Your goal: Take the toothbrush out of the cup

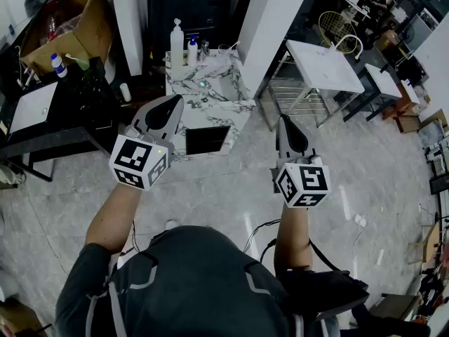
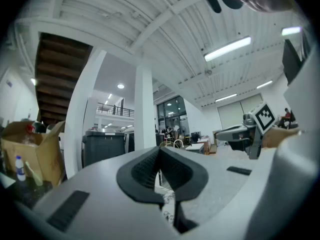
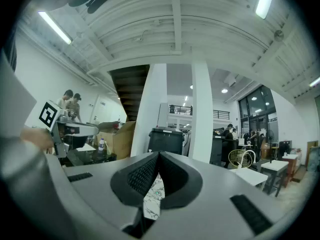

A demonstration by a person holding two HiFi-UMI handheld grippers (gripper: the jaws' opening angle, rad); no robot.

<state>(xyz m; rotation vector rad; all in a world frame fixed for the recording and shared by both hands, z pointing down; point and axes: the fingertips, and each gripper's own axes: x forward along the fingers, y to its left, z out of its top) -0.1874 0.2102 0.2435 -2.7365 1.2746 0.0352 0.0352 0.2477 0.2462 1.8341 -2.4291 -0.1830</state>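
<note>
Right now my left gripper (image 1: pixel 170 107) and right gripper (image 1: pixel 285 123) are both closed tight on nothing, the marble counter (image 1: pixel 210 93) at twelve o'clock, any toothbrush there too small to make out.

The person is wearing a dark grey shirt (image 1: pixel 189 279), at 6 o'clock. The grey left gripper (image 1: pixel 172 102) and right gripper (image 1: pixel 283 121) are bearing black-and-white marker cubes (image 1: pixel 139 161).

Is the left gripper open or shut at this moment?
Shut. The left gripper has its jaws together at the tips in its own view, and nothing is held between them.
</note>
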